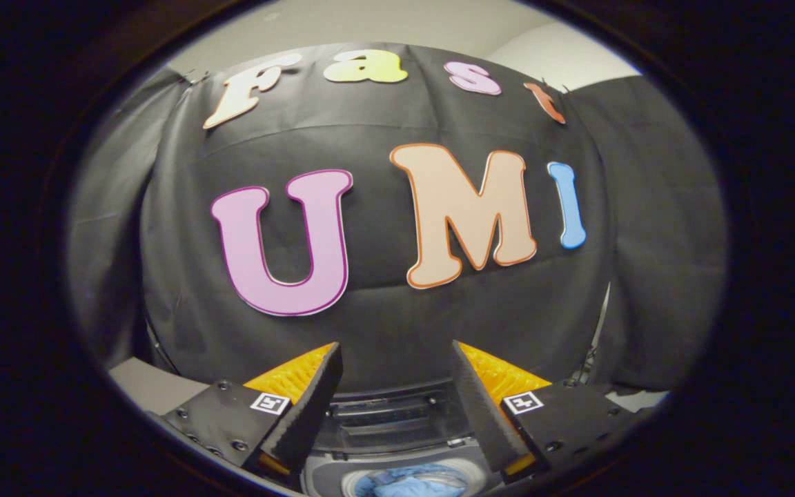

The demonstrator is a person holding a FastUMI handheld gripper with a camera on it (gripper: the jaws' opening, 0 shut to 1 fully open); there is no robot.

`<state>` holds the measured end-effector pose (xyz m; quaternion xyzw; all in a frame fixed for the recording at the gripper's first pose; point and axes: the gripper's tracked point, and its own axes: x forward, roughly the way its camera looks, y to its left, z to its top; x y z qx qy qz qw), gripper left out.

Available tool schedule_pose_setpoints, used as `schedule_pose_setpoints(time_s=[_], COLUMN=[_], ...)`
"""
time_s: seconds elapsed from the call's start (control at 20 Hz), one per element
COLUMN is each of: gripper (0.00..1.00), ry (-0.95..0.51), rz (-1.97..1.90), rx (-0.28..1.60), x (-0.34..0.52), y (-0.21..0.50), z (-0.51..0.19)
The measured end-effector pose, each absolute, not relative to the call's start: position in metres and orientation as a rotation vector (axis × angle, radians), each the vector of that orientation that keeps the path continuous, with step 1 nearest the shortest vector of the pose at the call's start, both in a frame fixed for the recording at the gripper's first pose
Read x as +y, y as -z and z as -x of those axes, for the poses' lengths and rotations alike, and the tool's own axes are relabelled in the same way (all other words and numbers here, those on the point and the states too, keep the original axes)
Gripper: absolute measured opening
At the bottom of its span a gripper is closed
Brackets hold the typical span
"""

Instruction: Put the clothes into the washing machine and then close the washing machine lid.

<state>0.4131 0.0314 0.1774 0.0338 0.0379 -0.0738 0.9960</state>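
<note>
While our claw (pixel 395 366) stands wide with nothing between its fingers, we see the washing machine (pixel 397 442) just below and ahead of them. Its lid (pixel 394 414), a dark see-through panel, stands raised behind the round drum mouth. Blue clothes (pixel 408 481) lie crumpled inside the drum, beneath the gap between the fingers.

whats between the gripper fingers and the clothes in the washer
In the gripper view, the raised lid stands between the open gripper and the blue clothes in the washer's drum below. The fingers hold nothing.
</note>
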Motion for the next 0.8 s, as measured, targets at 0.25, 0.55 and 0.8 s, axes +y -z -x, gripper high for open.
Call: schedule_pose_setpoints(time_s=[0.25, 0.55, 0.8], gripper=[0.96, 0.96, 0.98], ry=[0.114, 0.067, 0.075], rz=[-0.025, 0.066, 0.101], rx=[0.156, 0.146, 0.238], x=[0.053, 0.082, 0.064], y=[-0.14, -0.105, -0.075], z=[-0.454, -0.49, -0.505])
